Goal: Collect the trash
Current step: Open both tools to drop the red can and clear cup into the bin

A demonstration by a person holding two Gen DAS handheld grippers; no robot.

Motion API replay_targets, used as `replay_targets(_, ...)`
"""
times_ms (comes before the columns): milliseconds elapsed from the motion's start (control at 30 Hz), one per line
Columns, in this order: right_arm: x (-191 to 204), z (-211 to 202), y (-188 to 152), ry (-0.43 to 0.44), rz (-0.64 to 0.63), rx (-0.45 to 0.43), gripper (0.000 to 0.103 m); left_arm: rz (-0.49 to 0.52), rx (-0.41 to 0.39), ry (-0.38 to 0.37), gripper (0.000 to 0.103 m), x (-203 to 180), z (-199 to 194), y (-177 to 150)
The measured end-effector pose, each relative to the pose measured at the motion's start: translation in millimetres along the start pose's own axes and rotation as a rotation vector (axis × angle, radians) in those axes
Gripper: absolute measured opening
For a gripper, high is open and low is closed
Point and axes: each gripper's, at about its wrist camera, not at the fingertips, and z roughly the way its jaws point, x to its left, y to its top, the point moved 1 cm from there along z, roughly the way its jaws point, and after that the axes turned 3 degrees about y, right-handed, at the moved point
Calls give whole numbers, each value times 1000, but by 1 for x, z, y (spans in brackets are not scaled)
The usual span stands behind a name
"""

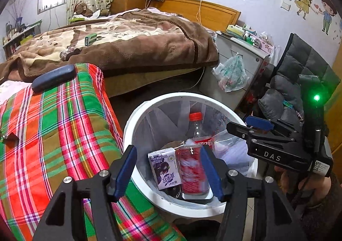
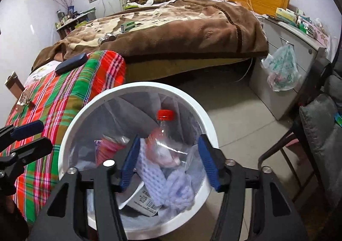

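You are holding both tools over a round white plastic bin lined with a thin clear bag, standing on the floor beside a bed spread with a red, green and brown plaid cloth. Your left tool is pointing steeply down into the bin with its blue pads standing apart; a purple-and-white drink carton with writing too small to read and a red can, blurred, are showing between the pads, but neither pad is pressing on them. Your right tool is also tilting down over the bin, its jaws gaping wide with nothing gripped; below them a white foam net sleeve is lying on the heap beside a white labelled tub. A clear plastic bottle with a red cap and red label is leaning in the bin. From the left camera, the right tool's black body is reading "DAS", with your hand wrapping its grip.
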Motion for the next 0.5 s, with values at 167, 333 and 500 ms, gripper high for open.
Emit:
replay_targets(167,2,-3,0,-10,2,-6,62,-4,-5,-1,61,1,-5,0)
replay_targets(333,7,-10,1,-10,12,-24,62,-10,-19,5,61,7,-16,-2)
replay_targets(500,18,-18,4,7,12,-52,62,-33,-39,28,61,20,-30,-4)
